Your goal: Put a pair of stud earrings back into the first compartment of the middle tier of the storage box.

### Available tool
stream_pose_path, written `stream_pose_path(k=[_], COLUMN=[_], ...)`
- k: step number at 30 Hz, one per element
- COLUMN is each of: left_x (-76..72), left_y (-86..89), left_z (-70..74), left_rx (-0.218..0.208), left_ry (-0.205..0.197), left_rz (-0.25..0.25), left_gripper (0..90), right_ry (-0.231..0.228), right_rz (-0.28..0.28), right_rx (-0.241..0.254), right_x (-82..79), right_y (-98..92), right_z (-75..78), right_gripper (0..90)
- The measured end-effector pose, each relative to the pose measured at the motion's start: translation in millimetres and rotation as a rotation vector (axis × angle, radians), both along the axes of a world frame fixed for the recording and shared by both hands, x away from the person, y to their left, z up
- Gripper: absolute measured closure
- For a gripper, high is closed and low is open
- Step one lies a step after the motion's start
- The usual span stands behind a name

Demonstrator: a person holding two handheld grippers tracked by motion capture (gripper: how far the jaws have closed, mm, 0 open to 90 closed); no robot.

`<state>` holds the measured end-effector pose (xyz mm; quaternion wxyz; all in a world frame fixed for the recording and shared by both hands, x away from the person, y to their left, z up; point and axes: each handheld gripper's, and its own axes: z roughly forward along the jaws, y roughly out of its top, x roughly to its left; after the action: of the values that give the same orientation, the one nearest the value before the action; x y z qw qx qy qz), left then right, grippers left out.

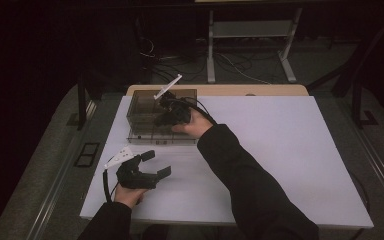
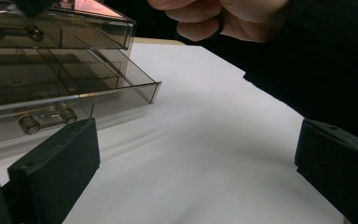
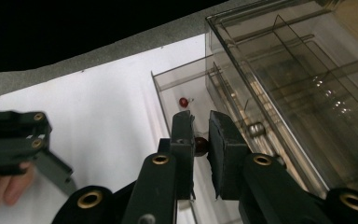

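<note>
A smoky clear drawer box [image 1: 142,107] stands at the far left of the white table top [image 1: 280,150]. Its bottom drawer [image 3: 170,88] is pulled out, and one small dark red bead [image 3: 184,101] lies in it. My right gripper [image 1: 161,120] hangs over the front of the box. In the right gripper view this gripper [image 3: 200,140] is shut on a second red bead [image 3: 201,146] just above the open drawer. My left gripper [image 1: 156,163] rests open near the front left of the table, nothing between its jaws, facing the box [image 2: 51,46].
The right hand [image 2: 214,16] and its dark sleeve [image 1: 250,185] cross the table's middle. A wooden table edge [image 1: 260,90] shows behind the white top. Cables and a white metal stand [image 1: 250,30] lie on the floor beyond. A floor socket plate [image 1: 86,154] sits at the left.
</note>
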<state>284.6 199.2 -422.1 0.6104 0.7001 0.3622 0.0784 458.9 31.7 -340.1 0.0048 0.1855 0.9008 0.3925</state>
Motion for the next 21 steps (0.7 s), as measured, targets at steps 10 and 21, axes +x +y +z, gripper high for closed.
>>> stream_pose_path(k=[10,21], left_x=[0.2,-0.3], left_y=[1.2,1.8], left_z=[0.1,0.2], left_rx=[-0.007,-0.012], left_ry=[0.001,0.004], left_rz=[0.006,0.006], left_gripper=[0.0,0.0], right_ry=[0.018,0.037], right_rz=[0.008,0.018], right_rx=[0.011,0.014], right_x=[6.4,12.7], right_y=[21.5,43.3], right_z=[-13.9,-27.3], right_gripper=[79.4,79.4])
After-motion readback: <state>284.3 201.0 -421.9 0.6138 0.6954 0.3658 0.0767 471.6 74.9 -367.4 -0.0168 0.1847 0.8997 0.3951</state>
